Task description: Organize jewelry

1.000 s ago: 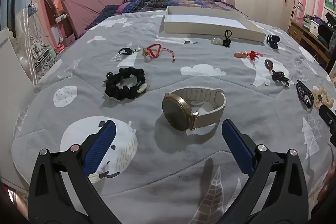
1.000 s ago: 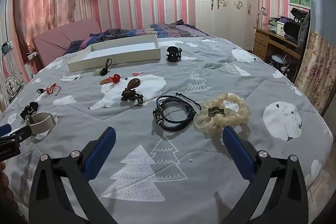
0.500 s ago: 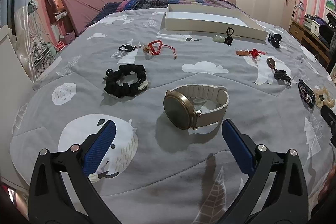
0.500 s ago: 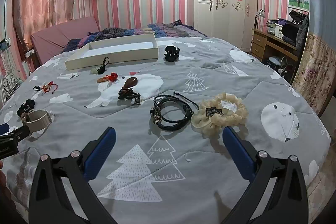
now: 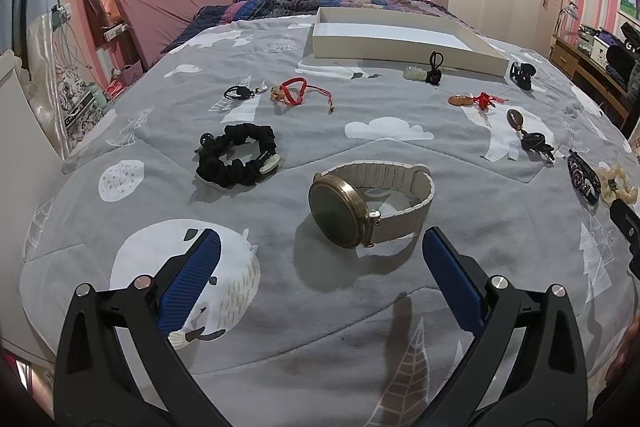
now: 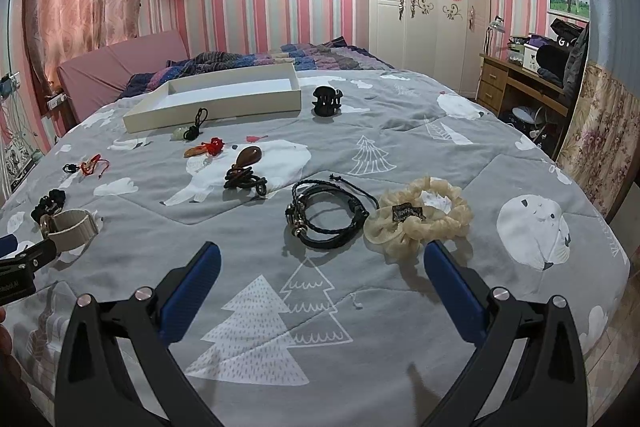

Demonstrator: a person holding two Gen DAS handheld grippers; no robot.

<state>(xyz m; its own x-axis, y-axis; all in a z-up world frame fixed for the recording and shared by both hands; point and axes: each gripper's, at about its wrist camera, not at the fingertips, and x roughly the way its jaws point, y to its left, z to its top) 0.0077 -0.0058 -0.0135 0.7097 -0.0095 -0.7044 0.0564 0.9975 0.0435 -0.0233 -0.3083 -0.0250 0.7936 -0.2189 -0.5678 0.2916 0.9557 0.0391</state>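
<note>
My left gripper (image 5: pixel 318 247) is open and empty, just short of a gold watch with a beige strap (image 5: pixel 368 205) standing on the grey bedspread. A black scrunchie (image 5: pixel 236 161) lies to its left. A red cord bracelet (image 5: pixel 298 91) and a small black ring (image 5: pixel 237 92) lie farther back. My right gripper (image 6: pixel 320 259) is open and empty, just short of a black leather bracelet (image 6: pixel 326 213) and a cream scrunchie (image 6: pixel 420 217). A white shallow box (image 6: pixel 212 107) sits at the back; it also shows in the left wrist view (image 5: pixel 400 47).
A brown stone pendant on black cord (image 6: pixel 246 167), a red-knot pendant (image 6: pixel 206 148), a jade pendant (image 6: pixel 188 131) and a black hair claw (image 6: pixel 326 101) lie between the grippers and the box. A desk (image 6: pixel 520 87) stands right of the bed.
Both grippers have drawn back and risen slightly, so the items sit a little farther off. Nothing on the bed has moved and both grippers stay open.
</note>
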